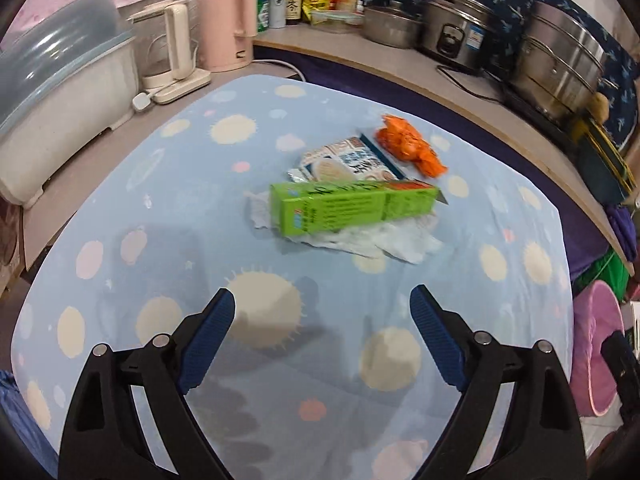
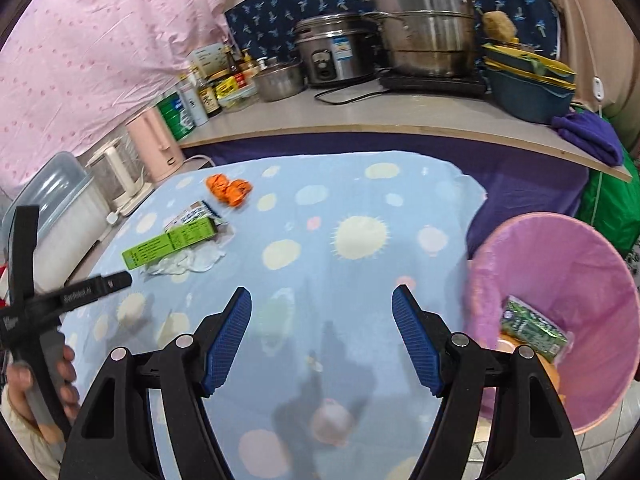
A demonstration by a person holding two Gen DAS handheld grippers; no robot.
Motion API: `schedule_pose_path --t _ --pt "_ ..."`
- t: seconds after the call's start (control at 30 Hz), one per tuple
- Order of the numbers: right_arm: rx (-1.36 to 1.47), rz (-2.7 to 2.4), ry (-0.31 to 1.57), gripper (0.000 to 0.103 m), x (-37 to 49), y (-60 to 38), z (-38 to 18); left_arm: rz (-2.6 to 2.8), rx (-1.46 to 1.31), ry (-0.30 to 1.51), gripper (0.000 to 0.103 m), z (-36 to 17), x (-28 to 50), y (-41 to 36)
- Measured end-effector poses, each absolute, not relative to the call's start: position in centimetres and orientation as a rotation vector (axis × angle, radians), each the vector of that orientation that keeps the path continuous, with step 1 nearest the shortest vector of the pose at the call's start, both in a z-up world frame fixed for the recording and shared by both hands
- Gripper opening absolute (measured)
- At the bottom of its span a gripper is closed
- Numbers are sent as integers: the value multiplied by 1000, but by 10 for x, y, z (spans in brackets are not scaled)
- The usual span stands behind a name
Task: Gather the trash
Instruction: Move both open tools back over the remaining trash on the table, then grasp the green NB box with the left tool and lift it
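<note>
A green carton (image 1: pixel 352 210) lies on a crumpled white tissue (image 1: pixel 384 242) in the middle of the blue dotted tablecloth (image 1: pixel 160 208). Behind it lie a blue-white snack wrapper (image 1: pixel 348 160) and an orange crumpled wrapper (image 1: pixel 408 145). My left gripper (image 1: pixel 322 300) stands open and empty, short of the carton. My right gripper (image 2: pixel 322 298) is open and empty over the cloth. Off to its left lie the carton (image 2: pixel 170 242), tissue (image 2: pixel 192 262) and orange wrapper (image 2: pixel 229 189). At the right stands a pink bin (image 2: pixel 568 264) with a green pack (image 2: pixel 534 328) inside.
A wooden counter (image 2: pixel 360 116) behind the table carries steel pots (image 2: pixel 424 20), a rice cooker (image 2: pixel 332 50), bottles and a pink kettle (image 1: pixel 226 24). A white dish rack with a blue lid (image 1: pixel 60 92) stands at left. A hand (image 2: pixel 40 380) holds the left tool's handle at the right wrist view's left edge.
</note>
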State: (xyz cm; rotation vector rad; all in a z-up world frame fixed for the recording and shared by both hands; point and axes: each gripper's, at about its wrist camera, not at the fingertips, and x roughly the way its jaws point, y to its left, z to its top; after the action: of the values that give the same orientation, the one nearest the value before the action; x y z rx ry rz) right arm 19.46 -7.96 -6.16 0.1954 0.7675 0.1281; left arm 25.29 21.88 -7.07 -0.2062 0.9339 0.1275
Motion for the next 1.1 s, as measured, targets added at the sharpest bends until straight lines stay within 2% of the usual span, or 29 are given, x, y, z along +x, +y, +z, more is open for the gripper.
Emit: schedule_pose_path --t 0.23,0.6,0.67,0.73,0.8,0.9,0.97,1.0,1.1 --pt "173 167 797 70 210 -48 -70 120 -345 973 85 -80 286 265" --pt "170 187 811 70 232 -32 -76 21 -595 1034 85 -98 331 290" --pt "166 193 814 70 235 -28 -77 10 -622 1043 78 -102 336 291" --pt "158 199 817 70 236 -24 -79 -10 -624 1053 55 -105 340 288" --pt "153 205 818 70 237 -20 -79 -21 -612 1055 42 -105 340 285" --pt "144 219 821 70 238 -14 -80 -39 -607 1032 31 -99 334 285" --pt "138 232 824 70 239 -9 -80 -36 -595 1006 17 -90 327 286" --pt "132 240 826 70 240 -6 -80 -35 -583 997 3 -85 324 287" --pt "114 267 832 70 244 6 -81 -34 -558 953 3 -69 313 291"
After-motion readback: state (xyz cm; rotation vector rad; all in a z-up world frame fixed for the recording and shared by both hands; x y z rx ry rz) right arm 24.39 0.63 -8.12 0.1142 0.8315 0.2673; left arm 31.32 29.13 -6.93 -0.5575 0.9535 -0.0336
